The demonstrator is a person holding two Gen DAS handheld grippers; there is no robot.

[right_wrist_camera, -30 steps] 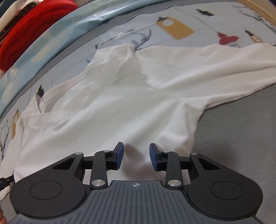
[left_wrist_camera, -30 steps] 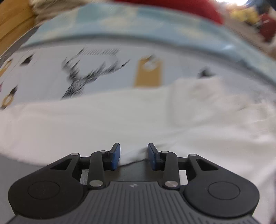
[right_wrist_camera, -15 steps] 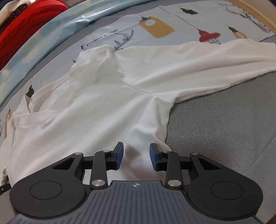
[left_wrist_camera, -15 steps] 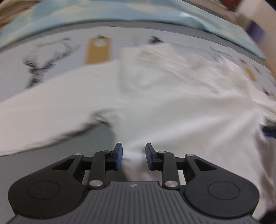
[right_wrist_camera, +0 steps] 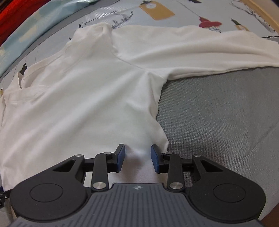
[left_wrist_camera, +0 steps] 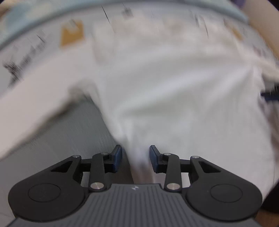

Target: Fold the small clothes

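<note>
White long-sleeve shirt spread on the grey mat, both grippers at its hem edge, jaws apart.

Right gripper (right_wrist_camera: 137,158): jaws parted, blue pads either side of the white shirt (right_wrist_camera: 90,97) near its lower side corner, not pinching; fabric lies flat between them. One sleeve (right_wrist_camera: 200,50) runs out to the right across the printed sheet (right_wrist_camera: 157,10), grey mat (right_wrist_camera: 218,113) bare beside the side seam. Left gripper (left_wrist_camera: 135,158): view motion-blurred, jaws parted with a ridge of shirt cloth (left_wrist_camera: 157,90) between the pads; contact unclear. Other sleeve (left_wrist_camera: 33,106) trails left.
</note>
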